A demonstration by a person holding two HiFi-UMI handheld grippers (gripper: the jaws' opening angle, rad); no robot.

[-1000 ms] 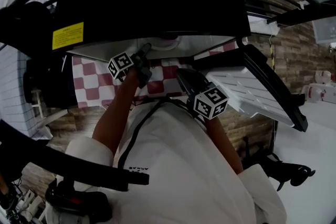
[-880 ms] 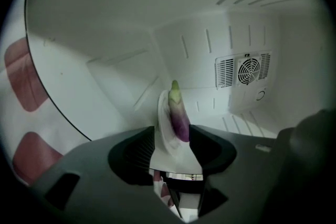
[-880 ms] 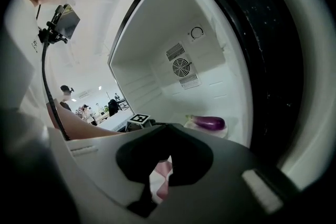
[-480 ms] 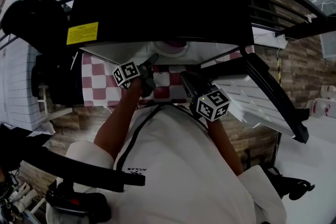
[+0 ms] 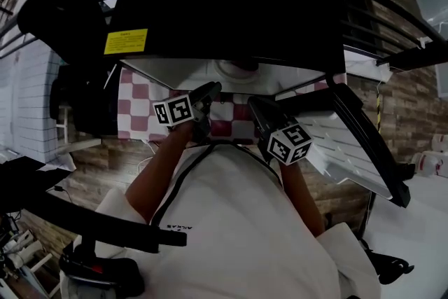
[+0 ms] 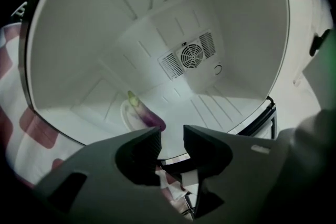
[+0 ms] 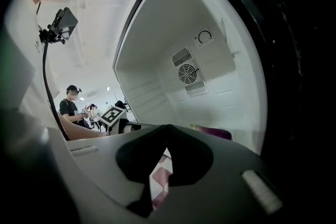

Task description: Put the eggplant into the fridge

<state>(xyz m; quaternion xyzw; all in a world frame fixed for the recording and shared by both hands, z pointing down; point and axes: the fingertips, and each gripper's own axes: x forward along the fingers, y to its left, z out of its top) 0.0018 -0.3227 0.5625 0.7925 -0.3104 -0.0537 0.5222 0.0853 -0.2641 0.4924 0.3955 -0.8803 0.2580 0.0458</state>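
White plastic lines the inside of the fridge [image 6: 79, 34], which fills most of both gripper views and stands wide open. Its door [image 5: 329, 143] is swung out to the person's right, ribbed inner face showing. Under the fridge, a red-and-white checked cloth [image 5: 136, 105] covers the desk.

The left gripper [image 6: 171, 136] is held at the mouth of the compartment. Its fingers stand apart with only bare fridge floor and cloth seen through the gap, and they have just been closing on nothing. The right gripper [image 7: 167, 126] hangs beside it at the opening, fingers pressed together and empty.

Deeper in, a round fan grille [image 6: 190, 55] sits on the back wall. Below and to the left of it in the left gripper view lies the eggplant [image 6: 147, 115] on the fridge floor – purple body, pale green stem pointing toward the back. It appears to rest on a small white dish [image 6: 126, 113], though the outline is faint. Neither gripper touches it, and it is well inside the rim.

So the main part of the job looks done – the eggplant is in the fridge and let go. What probably remains is drawing both grippers clear and, if wanted, swinging the door shut
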